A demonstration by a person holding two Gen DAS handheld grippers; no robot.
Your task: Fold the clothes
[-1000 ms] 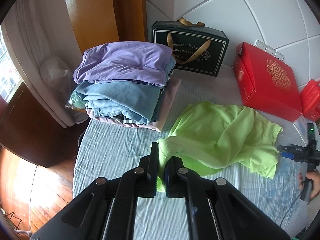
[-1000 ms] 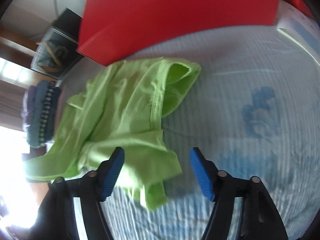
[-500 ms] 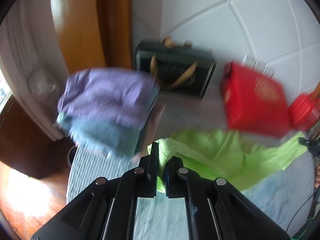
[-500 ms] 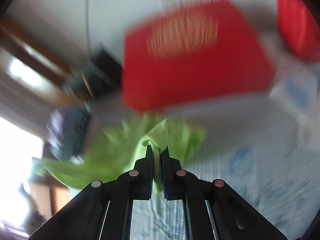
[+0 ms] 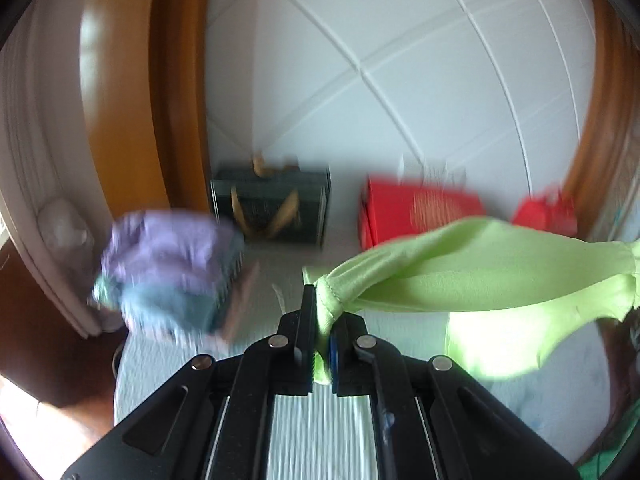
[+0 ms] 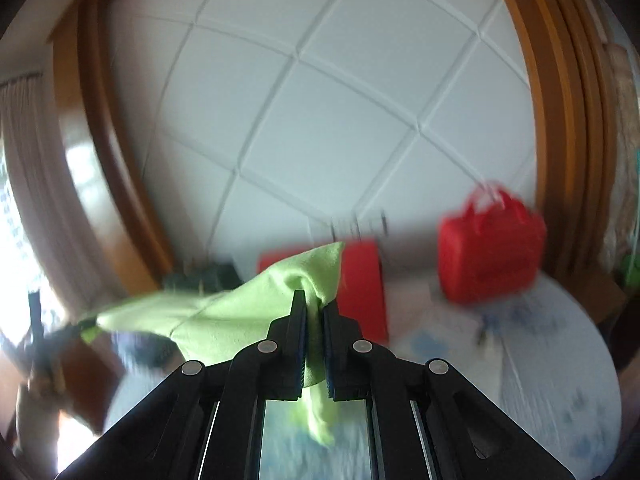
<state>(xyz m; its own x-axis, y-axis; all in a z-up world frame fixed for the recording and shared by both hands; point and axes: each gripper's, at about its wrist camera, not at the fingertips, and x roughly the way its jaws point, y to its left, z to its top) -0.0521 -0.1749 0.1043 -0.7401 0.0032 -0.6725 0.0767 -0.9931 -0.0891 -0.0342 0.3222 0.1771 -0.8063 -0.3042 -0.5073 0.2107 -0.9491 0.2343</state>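
With my left claw [image 5: 322, 312] and right claw [image 6: 314, 312] both clamped on the green shirt [image 5: 480, 272], stretched mid-frame above the bed [image 6: 560, 360], I was lifting it open; next I needed to lay it flat.

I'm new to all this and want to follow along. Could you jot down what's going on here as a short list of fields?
Activity: folding clothes on a bed
Garment in hand: green shirt, stretched in the air between both grippers
Left gripper: shut on one end of the shirt
Right gripper: shut on the other end
Finished pile: folded clothes, purple on top
Behind: dark gift bag, red box, red bag
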